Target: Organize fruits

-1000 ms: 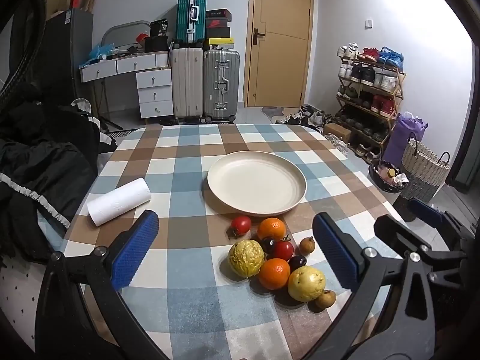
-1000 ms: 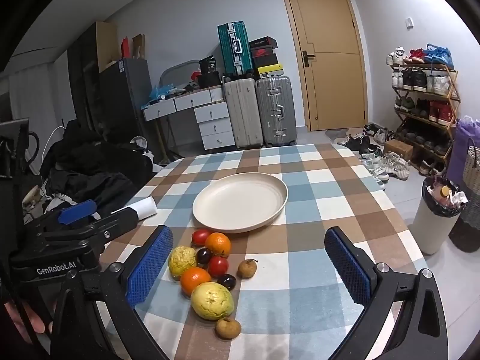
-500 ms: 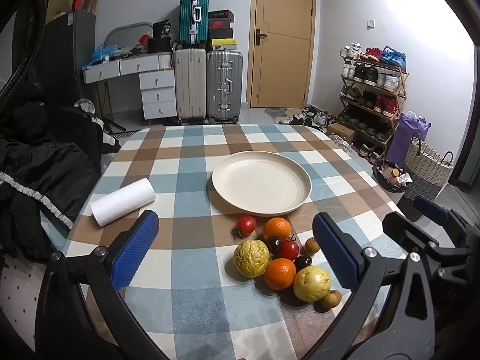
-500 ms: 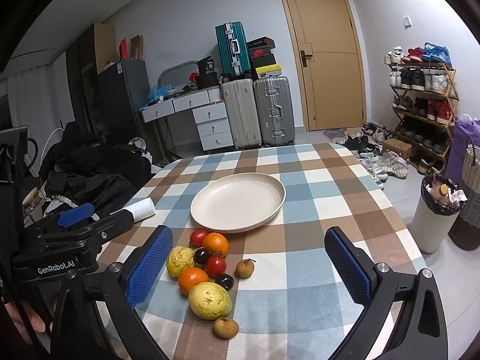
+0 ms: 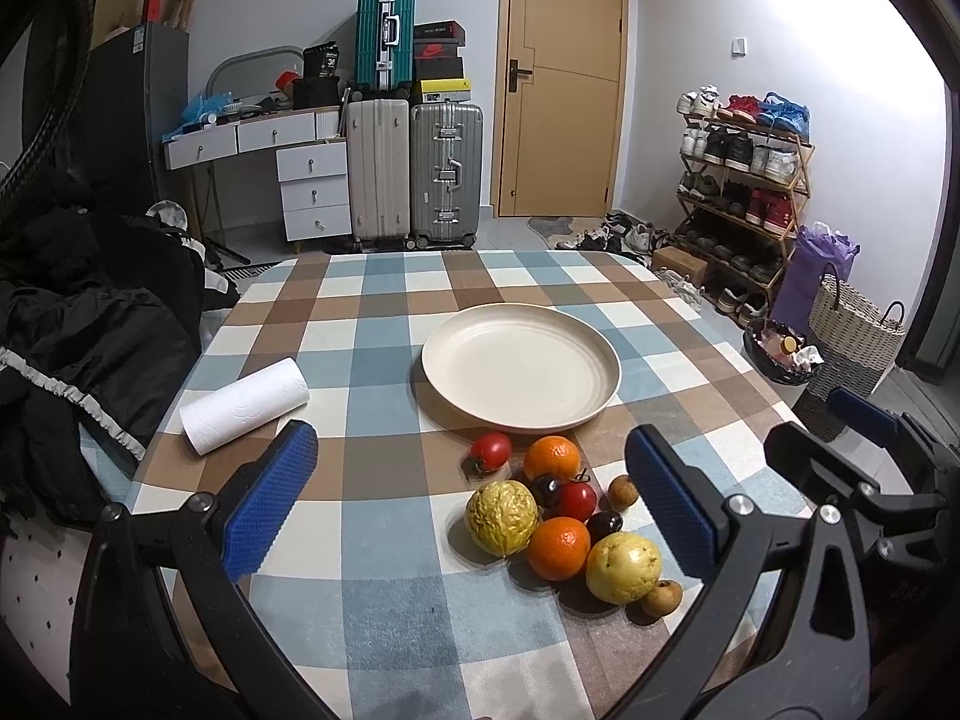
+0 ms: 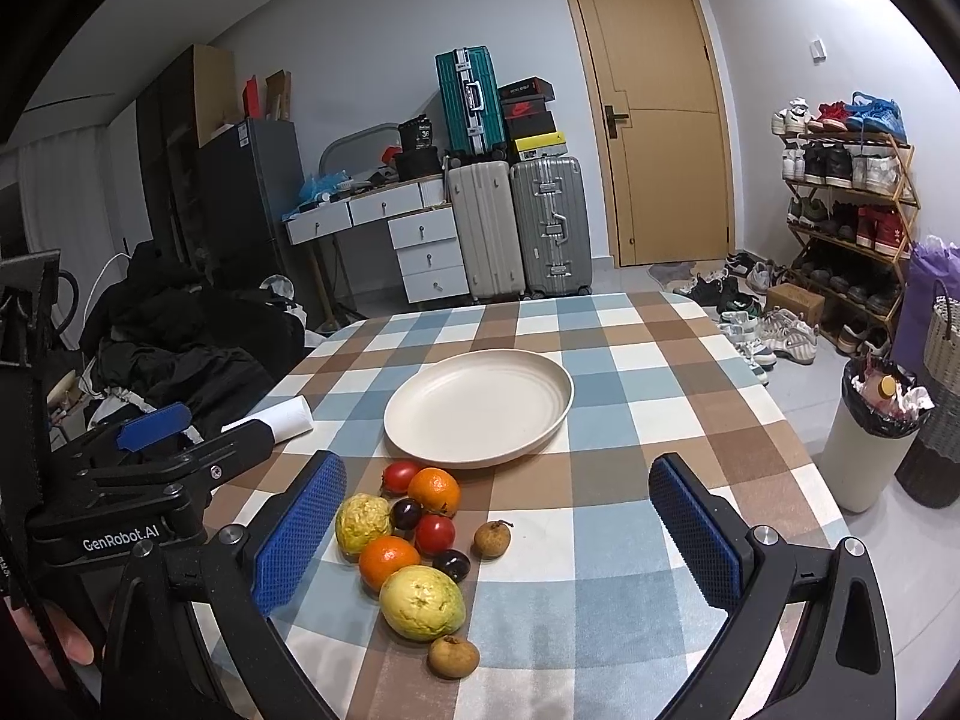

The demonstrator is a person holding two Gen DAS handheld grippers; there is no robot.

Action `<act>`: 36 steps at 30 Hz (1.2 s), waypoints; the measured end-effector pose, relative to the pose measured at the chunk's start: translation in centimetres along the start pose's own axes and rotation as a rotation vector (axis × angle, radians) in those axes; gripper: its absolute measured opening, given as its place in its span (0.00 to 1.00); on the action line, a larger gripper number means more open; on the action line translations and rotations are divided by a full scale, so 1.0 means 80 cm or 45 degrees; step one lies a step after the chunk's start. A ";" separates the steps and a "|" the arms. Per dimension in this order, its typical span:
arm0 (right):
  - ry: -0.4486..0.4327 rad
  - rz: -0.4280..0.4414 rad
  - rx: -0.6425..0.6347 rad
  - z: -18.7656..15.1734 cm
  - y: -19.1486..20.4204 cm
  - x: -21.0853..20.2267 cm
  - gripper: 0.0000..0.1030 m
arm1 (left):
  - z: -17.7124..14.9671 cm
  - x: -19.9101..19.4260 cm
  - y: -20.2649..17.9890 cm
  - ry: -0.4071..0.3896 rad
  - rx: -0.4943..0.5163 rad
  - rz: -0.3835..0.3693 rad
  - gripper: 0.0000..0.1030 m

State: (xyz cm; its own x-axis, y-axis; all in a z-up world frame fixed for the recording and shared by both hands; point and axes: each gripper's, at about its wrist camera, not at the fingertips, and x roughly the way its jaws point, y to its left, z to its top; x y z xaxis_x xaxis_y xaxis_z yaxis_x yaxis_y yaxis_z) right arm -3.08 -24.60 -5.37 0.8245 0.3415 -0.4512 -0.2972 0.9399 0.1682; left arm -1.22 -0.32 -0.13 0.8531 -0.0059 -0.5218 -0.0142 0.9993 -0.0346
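A cluster of fruit lies on the checked tablecloth in front of an empty cream plate (image 5: pixel 521 365) (image 6: pixel 478 402): two oranges (image 5: pixel 552 457) (image 6: pixel 434 489), a wrinkled yellow fruit (image 5: pixel 501 517) (image 6: pixel 363 522), a smooth yellow-green guava (image 5: pixel 623 566) (image 6: pixel 422 602), red tomatoes (image 5: pixel 491 450) (image 6: pixel 435 534), dark plums (image 6: pixel 450 564) and small brown fruits (image 5: pixel 660 596) (image 6: pixel 453 656). My left gripper (image 5: pixel 471 501) hovers open above the near table. My right gripper (image 6: pixel 495 531) is also open, with the fruit between and below its blue pads (image 6: pixel 298 531). Neither holds anything.
A white paper roll (image 5: pixel 245 405) lies at the table's left. Dark clothing (image 5: pixel 72 324) is piled left of the table. A bin (image 6: pixel 873 438) and a woven basket (image 5: pixel 852 333) stand at the right edge. Suitcases (image 5: pixel 414 174), drawers and a shoe rack (image 5: pixel 744 192) line the far walls.
Both grippers have drawn back and risen slightly, so the fruit and plate sit a little farther off in view. Both stay open. No fruit has moved.
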 end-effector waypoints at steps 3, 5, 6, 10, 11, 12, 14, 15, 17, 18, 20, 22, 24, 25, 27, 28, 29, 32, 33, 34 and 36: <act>0.000 0.001 -0.001 0.000 0.000 0.000 1.00 | 0.000 0.000 0.000 -0.001 0.000 0.000 1.00; 0.000 0.004 0.000 0.001 0.000 0.000 1.00 | -0.001 0.001 0.000 0.000 0.000 0.001 1.00; 0.000 0.005 -0.002 0.000 0.000 0.000 1.00 | 0.000 0.000 0.000 0.001 -0.003 0.000 1.00; -0.002 0.003 -0.003 0.000 0.001 0.000 1.00 | 0.000 0.000 0.000 0.000 -0.002 0.001 1.00; -0.003 0.004 -0.003 0.001 0.001 0.000 1.00 | -0.001 0.000 0.000 0.000 -0.002 0.000 1.00; -0.004 0.005 -0.003 0.001 0.001 0.000 1.00 | 0.000 0.000 0.000 -0.001 -0.001 0.000 1.00; -0.005 0.003 -0.005 0.001 0.001 0.000 1.00 | 0.000 0.001 0.000 -0.001 -0.001 0.001 1.00; -0.003 0.003 -0.004 0.001 0.001 0.000 1.00 | 0.000 0.000 0.001 0.000 -0.002 -0.001 1.00; -0.002 0.005 -0.003 0.001 0.001 0.000 1.00 | -0.001 0.001 0.001 0.000 -0.004 0.000 1.00; -0.003 0.004 -0.003 0.001 0.001 0.000 1.00 | 0.000 0.001 0.000 0.001 -0.006 0.001 1.00; -0.004 0.004 -0.005 0.001 0.001 0.000 1.00 | 0.000 0.001 0.000 0.000 -0.003 -0.001 1.00; -0.004 0.006 -0.005 0.002 0.001 0.001 1.00 | 0.001 0.000 0.000 0.001 -0.003 0.001 1.00; -0.005 0.005 -0.004 0.001 0.001 0.001 1.00 | 0.000 0.002 0.001 0.005 -0.010 -0.006 1.00; -0.004 0.005 -0.003 0.002 0.001 0.001 1.00 | -0.001 0.002 -0.001 0.006 -0.007 -0.007 1.00; -0.004 0.007 -0.001 0.002 0.001 0.001 1.00 | -0.005 0.004 -0.003 0.014 -0.010 -0.015 1.00; -0.004 0.006 -0.001 0.002 0.001 0.001 1.00 | -0.007 0.004 -0.003 0.016 -0.011 -0.018 1.00; -0.004 0.006 0.000 0.002 0.001 0.001 1.00 | -0.010 0.005 -0.004 0.020 -0.013 -0.024 1.00; -0.006 0.007 -0.004 0.002 0.001 0.001 1.00 | -0.016 0.011 -0.003 0.039 -0.022 -0.046 1.00; -0.007 0.006 -0.008 0.002 0.000 0.001 1.00 | -0.017 0.014 -0.002 0.049 -0.028 -0.057 1.00; -0.008 0.005 -0.013 0.001 0.000 0.002 1.00 | -0.017 0.018 0.000 0.062 -0.037 -0.071 1.00; -0.010 0.004 -0.019 0.000 0.000 0.004 1.00 | -0.022 0.026 0.001 0.089 -0.056 -0.105 1.00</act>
State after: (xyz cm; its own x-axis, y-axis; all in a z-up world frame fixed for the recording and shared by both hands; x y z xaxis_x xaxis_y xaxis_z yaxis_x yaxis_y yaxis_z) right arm -2.82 -24.51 -5.54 0.8273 0.3445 -0.4437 -0.3071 0.9387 0.1564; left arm -0.35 -0.33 -2.70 0.8137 -0.0923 -0.5739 0.0305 0.9927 -0.1165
